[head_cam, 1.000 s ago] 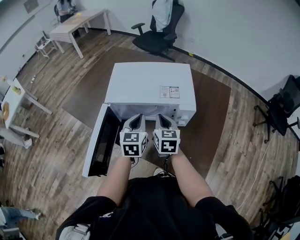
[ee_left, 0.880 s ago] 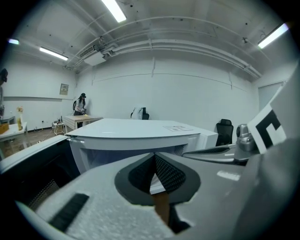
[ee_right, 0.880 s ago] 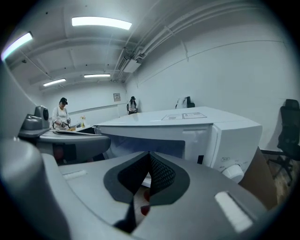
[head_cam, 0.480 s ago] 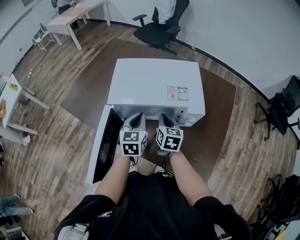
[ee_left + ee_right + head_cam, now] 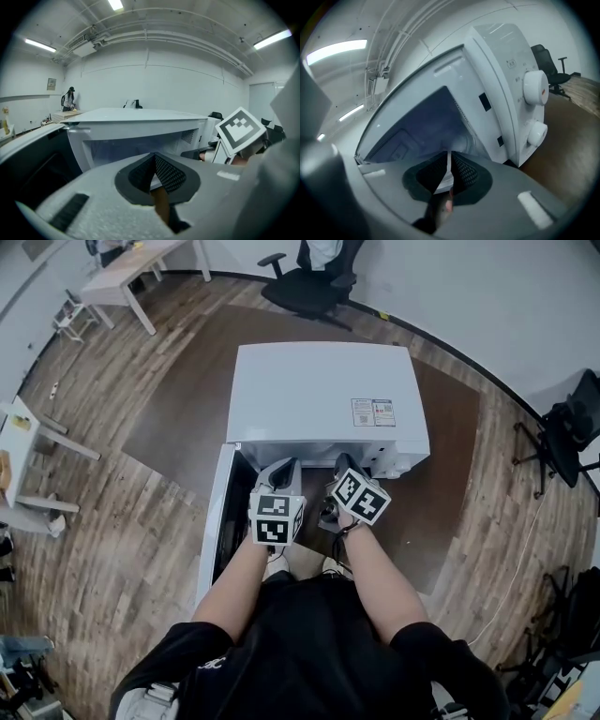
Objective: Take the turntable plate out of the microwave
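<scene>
**Plate's hiding in the box, go for the rim**

You can't really make out the turntable plate. I reckon it lies flat inside the microwave [image 5: 323, 390], round, so no long axis. Expect heavy, slick, breakable glass, so pinch the near rim. Your left gripper [image 5: 154, 157] is clenched and empty. Your right gripper [image 5: 449, 157] has just been cracking open, nothing between.

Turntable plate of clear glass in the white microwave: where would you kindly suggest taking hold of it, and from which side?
Probably the near rim of the clear glass turntable plate, faintly visible lying flat in the cavity: come level through the open front of the white microwave, pinching it from above and below.
</scene>
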A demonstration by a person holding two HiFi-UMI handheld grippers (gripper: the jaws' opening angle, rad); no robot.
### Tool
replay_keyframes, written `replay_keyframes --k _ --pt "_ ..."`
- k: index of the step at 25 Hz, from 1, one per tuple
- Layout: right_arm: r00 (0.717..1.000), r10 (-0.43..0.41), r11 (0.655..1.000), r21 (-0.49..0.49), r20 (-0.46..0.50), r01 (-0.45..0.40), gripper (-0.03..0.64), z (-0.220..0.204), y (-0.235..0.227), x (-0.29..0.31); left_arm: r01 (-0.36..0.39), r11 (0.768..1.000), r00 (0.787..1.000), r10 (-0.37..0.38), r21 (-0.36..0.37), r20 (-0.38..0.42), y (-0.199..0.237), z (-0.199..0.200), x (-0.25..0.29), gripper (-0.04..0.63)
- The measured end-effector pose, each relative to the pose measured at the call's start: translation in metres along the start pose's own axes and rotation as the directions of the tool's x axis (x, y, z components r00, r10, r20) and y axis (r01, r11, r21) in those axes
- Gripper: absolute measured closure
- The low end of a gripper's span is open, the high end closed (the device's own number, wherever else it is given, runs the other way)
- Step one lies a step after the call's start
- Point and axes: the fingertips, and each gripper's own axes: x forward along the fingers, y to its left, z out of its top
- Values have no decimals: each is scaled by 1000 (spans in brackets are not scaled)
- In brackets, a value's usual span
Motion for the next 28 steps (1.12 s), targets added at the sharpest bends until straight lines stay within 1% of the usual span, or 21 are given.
replay_keyframes --k 4,7,11,14,17,20,23,28 --pt "1000 19 991 130 5 -20 553 -6 -5 17 8 1000 1000 -8 11 -11 1 -5 -1 586" --pt "1000 20 970 241 -7 -18 513 -15 -13 28 8 1000 1000 -8 9 -16 2 -8 -2 586" --pt "999 20 947 321 -30 -10 495 -24 -20 38 7 1000 1000 -7 7 -23 0 -10 -1 586" --pt "999 25 922 387 -36 -9 492 -26 -21 44 7 1000 1000 -7 7 -24 -1 -10 0 586" --pt "999 -6 891 453 -41 24 489 -27 -29 50 4 1000 1000 -4 7 -29 -2 -11 2 586" --pt "999 -26 867 496 -48 46 485 -31 -35 55 -1 1000 999 1 -2 -34 0 -15 1 586" --pt "998 -12 851 524 -56 40 483 -34 -34 60 -12 1000 999 12 -11 -38 4 -17 -1 586" --pt "996 5 836 547 -89 45 489 -37 -29 71 -22 1000 999 21 -13 -49 10 -17 0 586"
